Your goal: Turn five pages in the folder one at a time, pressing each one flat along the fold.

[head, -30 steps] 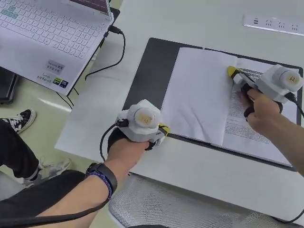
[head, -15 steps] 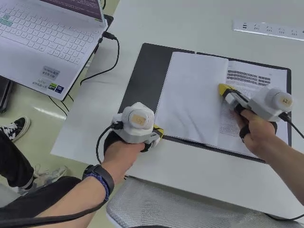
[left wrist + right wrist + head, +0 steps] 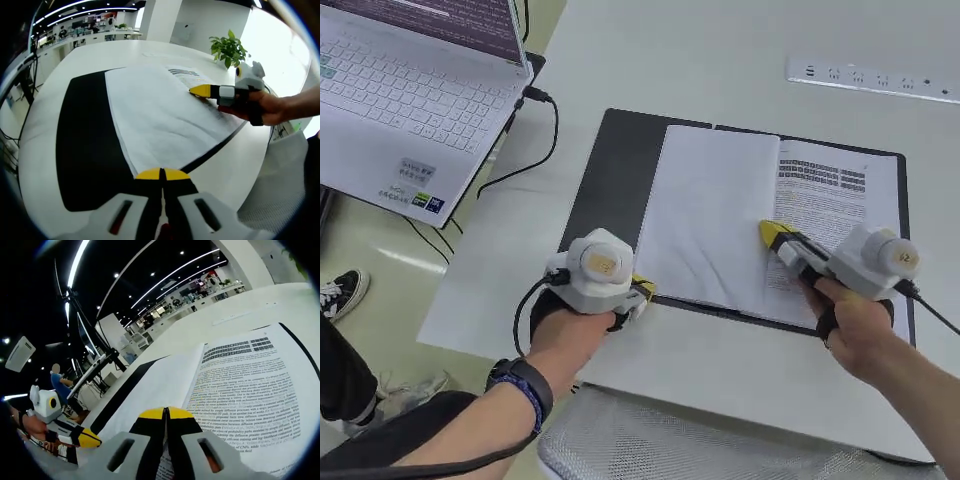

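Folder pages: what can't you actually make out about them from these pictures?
- Printed page: wording too small in head view, blurred in right gripper view.
- Folder: near right corner hidden by the right gripper and the hand holding it, head view.
- Laptop: cut off by the head view's left edge.

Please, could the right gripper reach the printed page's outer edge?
Probably yes: the right gripper sits at the fold, and the printed page beside it has its outer edge lying bare.

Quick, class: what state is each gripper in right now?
Left gripper: shut, tips at the blank page's near edge.
Right gripper: shut, holding nothing, tips at the fold.
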